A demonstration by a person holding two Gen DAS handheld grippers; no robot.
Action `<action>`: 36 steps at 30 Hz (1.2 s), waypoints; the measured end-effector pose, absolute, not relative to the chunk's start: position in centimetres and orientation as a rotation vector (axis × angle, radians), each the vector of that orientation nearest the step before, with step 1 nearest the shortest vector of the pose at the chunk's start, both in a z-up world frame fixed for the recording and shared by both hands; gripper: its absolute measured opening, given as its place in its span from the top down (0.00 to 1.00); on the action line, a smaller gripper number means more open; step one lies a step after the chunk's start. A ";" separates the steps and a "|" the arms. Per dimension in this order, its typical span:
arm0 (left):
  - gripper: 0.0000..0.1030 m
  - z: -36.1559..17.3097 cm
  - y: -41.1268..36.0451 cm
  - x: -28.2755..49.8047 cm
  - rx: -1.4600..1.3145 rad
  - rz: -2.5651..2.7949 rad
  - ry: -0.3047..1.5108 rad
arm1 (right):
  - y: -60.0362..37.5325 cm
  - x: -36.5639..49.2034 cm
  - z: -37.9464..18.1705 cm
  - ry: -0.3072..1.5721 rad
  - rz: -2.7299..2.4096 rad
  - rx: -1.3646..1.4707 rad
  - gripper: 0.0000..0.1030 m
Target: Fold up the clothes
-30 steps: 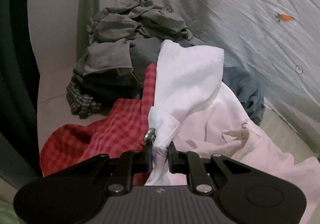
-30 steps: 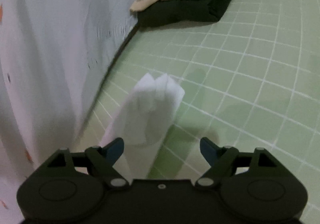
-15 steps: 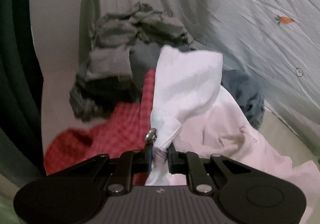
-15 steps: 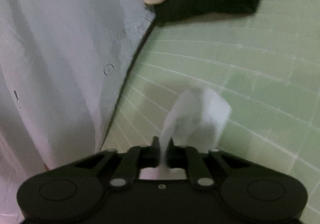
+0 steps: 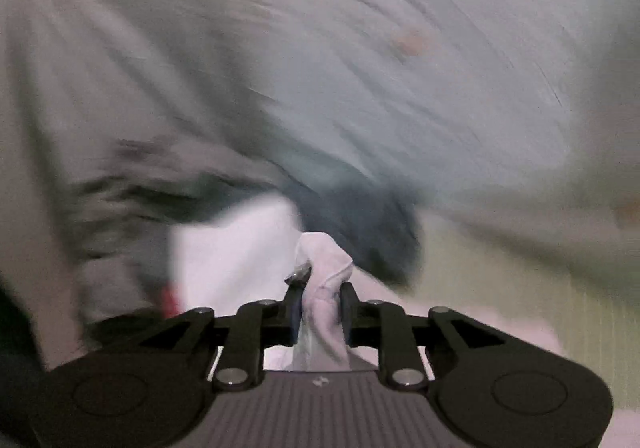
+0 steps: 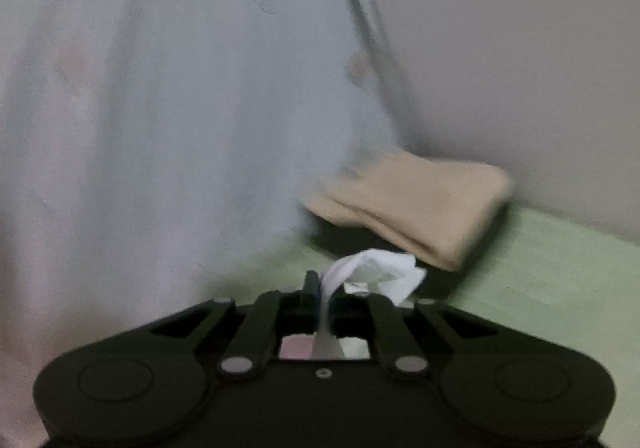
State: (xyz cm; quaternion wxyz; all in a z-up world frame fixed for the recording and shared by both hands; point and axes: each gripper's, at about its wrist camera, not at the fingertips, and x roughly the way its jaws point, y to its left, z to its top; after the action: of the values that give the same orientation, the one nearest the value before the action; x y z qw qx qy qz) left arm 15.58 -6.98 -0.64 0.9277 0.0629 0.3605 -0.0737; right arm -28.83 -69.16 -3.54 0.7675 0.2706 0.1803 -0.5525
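My left gripper point(image 5: 320, 308) is shut on a bunched fold of the white garment point(image 5: 232, 256), which spreads out to the left of its fingers. My right gripper point(image 6: 324, 298) is shut on another corner of the white garment point(image 6: 376, 268), which pokes out just past its fingertips. Both views are blurred by motion. A dark blue-grey garment point(image 5: 360, 228) lies just behind the white one in the left wrist view.
A pale patterned sheet point(image 5: 360, 68) fills the background and also shows in the right wrist view point(image 6: 180, 108). A folded beige garment point(image 6: 416, 204) lies on a dark folded one on the green gridded mat point(image 6: 540, 268). A bit of red cloth point(image 5: 170, 296) shows at the left.
The right gripper closed on the white corner a second ago. Both grippers have since swung upward with the garment; the clothes pile has slid down and out of the left view.
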 end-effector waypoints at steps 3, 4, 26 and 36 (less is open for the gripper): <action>0.68 -4.2 -9.4 14.6 0.199 -0.227 0.859 | -70.3 -29.5 -8.0 0.573 -1.269 0.646 0.85; 0.65 -4.8 -9.5 13.9 0.195 -0.229 0.872 | -70.0 -30.1 -9.0 0.589 -1.280 0.677 0.79; 0.52 -12.1 4.2 5.9 -0.481 0.070 1.050 | -65.7 -28.9 -12.4 0.690 -1.216 0.652 0.32; 0.51 -9.8 -5.4 10.5 -0.078 -0.061 0.875 | -65.8 -29.6 -12.3 0.664 -1.226 0.700 0.32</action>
State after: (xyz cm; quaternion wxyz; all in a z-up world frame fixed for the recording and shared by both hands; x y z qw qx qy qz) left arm 10.46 -5.35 -9.77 0.9046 -0.0376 0.4236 -0.0296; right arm -29.55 -65.80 -12.32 0.7108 0.3155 0.2994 -0.5528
